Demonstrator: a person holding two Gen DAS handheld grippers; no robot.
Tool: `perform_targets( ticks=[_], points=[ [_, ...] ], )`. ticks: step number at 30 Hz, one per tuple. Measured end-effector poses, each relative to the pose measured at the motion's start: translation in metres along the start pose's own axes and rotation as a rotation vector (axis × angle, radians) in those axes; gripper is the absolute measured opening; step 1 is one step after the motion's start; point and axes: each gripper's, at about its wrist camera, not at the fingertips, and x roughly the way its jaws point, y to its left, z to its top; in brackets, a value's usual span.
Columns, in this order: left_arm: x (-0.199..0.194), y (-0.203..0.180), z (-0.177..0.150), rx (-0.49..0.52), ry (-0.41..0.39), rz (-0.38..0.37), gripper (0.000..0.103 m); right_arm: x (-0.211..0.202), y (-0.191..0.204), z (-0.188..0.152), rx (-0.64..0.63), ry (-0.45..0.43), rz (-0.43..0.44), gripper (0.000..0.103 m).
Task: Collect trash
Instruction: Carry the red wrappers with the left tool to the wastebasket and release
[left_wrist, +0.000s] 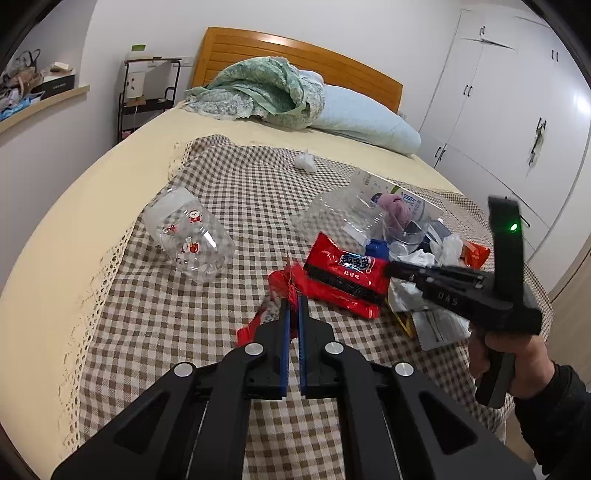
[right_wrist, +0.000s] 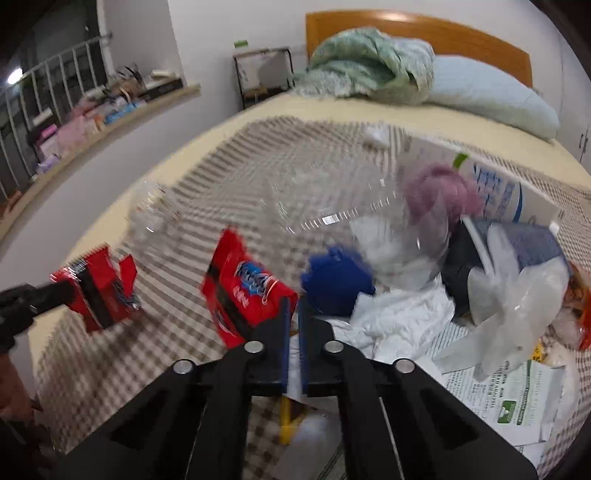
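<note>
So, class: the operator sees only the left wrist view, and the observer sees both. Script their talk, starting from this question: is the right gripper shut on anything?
Operator: Is the right gripper shut on anything?
Observer: Yes. Its own view shows it nearly closed on a corner of the red snack packet.
Operator: How does my torn red wrapper look from there?
Observer: It hangs from the tip of the left gripper and seems clear of the checked cloth.
Operator: Is there anything in the pile that I miss?
Observer: A printed sheet with a green logo lies at its near right edge.
</note>
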Motion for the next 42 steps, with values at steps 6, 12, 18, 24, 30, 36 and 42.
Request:
perform_targets(
  ticks=[6, 12, 18, 24, 30, 36, 42],
  points=[
    [-0.036, -0.012, 0.005, -0.001, -0.027, 0.034, 0.001, -0.061, 0.017, 0.01, -0.036, -0.106, 0.014, 0.0],
    [-0.089, -0.059, 0.013, 0.049, -0.055, 0.024, 0.001, -0.179, -0.01, 0.002, 0.061, -0.276, 0.003, 0.0],
    [-0.135, -0.153, 0.008, 0.137, -0.077, -0.093, 0.001, -0.293, -0.049, -0.046, 0.118, -0.375, -0.125, 0.0],
    [-0.129, -0.28, -0.042, 0.256, 0.021, -0.315, 0.001, -0.399, -0.122, -0.159, 0.261, -0.347, -0.337, 0.0],
    [-0.074, -0.422, -0.126, 0.437, 0.255, -0.504, 0.001, -0.433, -0.206, -0.318, 0.47, -0.165, -0.563, 0.0],
    [0.0, -0.512, -0.217, 0.505, 0.503, -0.533, 0.001, -0.38, -0.281, -0.452, 0.714, 0.003, -0.607, 0.0],
    [0.056, -0.57, -0.278, 0.613, 0.667, -0.533, 0.001, -0.26, -0.345, -0.59, 0.934, 0.274, -0.45, 0.0]
  ],
)
